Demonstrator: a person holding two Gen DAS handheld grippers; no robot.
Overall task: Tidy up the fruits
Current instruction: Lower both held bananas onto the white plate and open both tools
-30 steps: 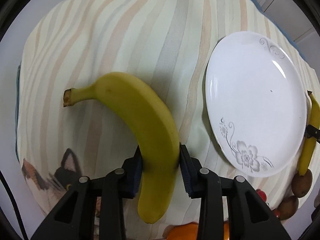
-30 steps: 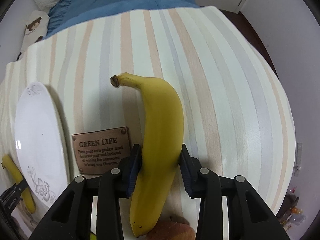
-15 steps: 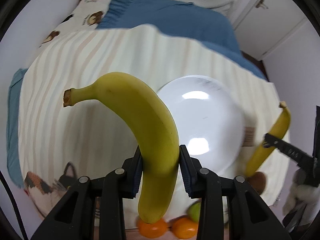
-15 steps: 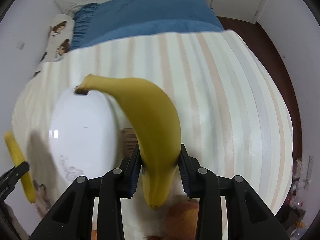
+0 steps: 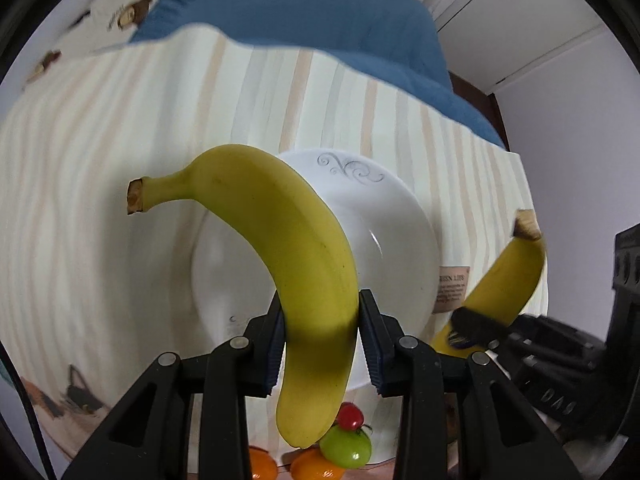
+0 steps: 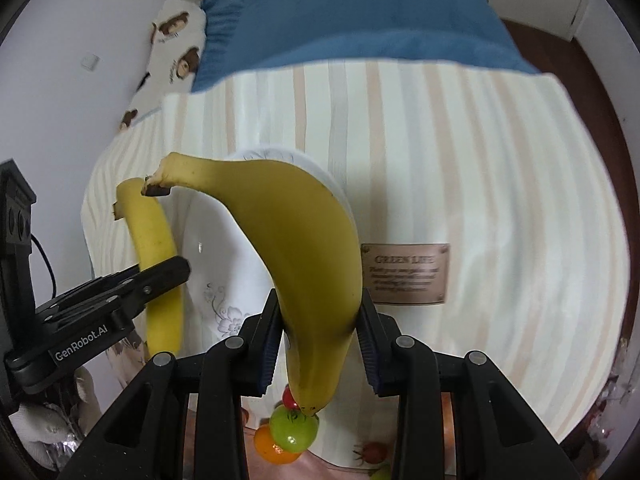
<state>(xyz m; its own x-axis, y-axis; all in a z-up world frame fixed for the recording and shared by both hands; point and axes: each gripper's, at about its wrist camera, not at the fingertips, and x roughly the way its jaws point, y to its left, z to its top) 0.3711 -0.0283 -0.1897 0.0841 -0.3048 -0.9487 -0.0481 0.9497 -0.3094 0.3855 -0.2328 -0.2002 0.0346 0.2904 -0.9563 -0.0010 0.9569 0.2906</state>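
Observation:
My left gripper is shut on a yellow banana and holds it in the air above a white flowered plate. My right gripper is shut on a second banana, also held above the plate. Each view shows the other gripper with its banana: the right one at the right edge of the left wrist view, the left one at the left of the right wrist view.
The plate lies on a striped cloth. A brown "GREEN LIFE" plaque lies right of the plate. A green fruit, a red one and oranges sit near the front edge. Blue bedding lies behind.
Both grippers have risen and swung toward the plate with their bananas. The plate has come under both bananas, and the two grippers are closer together.

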